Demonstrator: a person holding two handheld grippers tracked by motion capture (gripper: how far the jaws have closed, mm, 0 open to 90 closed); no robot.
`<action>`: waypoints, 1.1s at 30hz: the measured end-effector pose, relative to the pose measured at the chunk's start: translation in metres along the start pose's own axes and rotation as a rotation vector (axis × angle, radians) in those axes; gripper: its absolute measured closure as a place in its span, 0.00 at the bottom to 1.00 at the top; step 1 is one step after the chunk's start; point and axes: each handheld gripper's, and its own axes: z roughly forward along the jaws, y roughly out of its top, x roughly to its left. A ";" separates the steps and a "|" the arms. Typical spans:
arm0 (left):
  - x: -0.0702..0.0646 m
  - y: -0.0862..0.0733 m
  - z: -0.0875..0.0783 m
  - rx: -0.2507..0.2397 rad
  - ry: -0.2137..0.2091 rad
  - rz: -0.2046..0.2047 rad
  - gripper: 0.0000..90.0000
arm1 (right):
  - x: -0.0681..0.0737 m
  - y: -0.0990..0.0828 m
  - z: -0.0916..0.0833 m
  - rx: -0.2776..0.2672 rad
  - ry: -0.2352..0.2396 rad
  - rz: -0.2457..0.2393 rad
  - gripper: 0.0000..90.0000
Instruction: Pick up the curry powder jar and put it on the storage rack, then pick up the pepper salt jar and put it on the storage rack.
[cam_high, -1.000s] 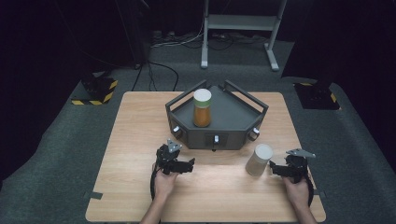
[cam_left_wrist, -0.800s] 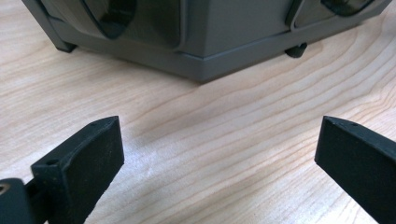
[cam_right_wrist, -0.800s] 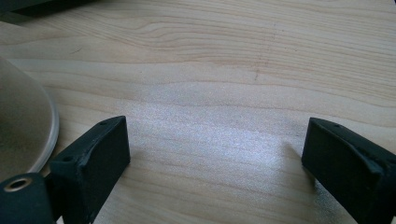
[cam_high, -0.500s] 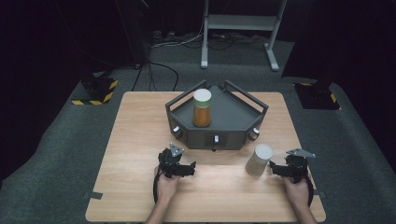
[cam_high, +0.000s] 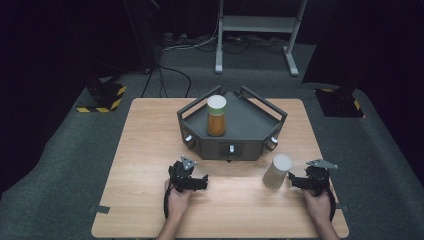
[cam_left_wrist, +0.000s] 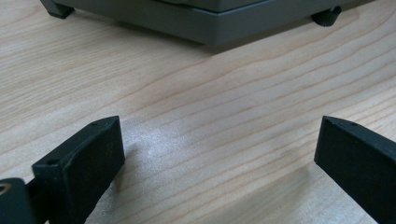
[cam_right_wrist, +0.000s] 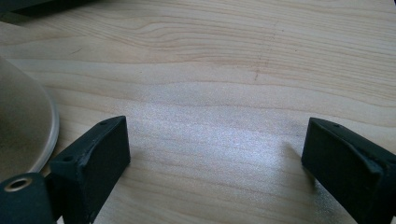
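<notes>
1. Two black two-jaw grippers are in use, one in each hand. The right gripper (cam_high: 294, 181) lies low on the pale wooden table (cam_high: 150, 150) near its front right corner. Its jaws stand wide apart with only bare wood grain between them in the right gripper view.
2. The left gripper (cam_high: 202, 182) rests on the front left part of the table, its jaws likewise spread wide and holding nothing. In the left gripper view bare table lies between its fingers (cam_left_wrist: 88, 158).
3. Two hands show in the high view: the right hand (cam_high: 316, 202) and the left hand (cam_high: 177, 202), both coming in from the near edge.
4. One squat beige cylindrical jar with a pale lid (cam_high: 277, 171) stands upright on the table just beside the right gripper, on its left in the high view. Its curved side shows at the left edge of the right gripper view (cam_right_wrist: 21, 130), outside the jaws and not touched by the pads.
5. One dark grey angular tray with raised rails (cam_high: 260, 130) sits at the table's middle, beyond both grippers. Three small knobs show on its front faces.
6. One tall jar of amber-orange contents with a pale green lid (cam_high: 216, 116) stands upright inside that tray, toward its left side.
7. Jars counted together: two, one on the bare table and one in the tray, well apart.
</notes>
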 end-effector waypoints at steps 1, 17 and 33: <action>-0.002 0.001 0.001 0.007 0.007 0.009 0.02 | 0.000 0.000 0.000 0.000 0.000 0.000 0.08; -0.008 0.004 0.002 0.022 0.030 0.029 0.00 | 0.000 0.000 0.000 -0.001 -0.001 0.000 0.08; -0.008 0.004 0.002 0.021 0.030 0.029 0.00 | 0.000 0.000 0.000 0.001 -0.001 0.001 0.08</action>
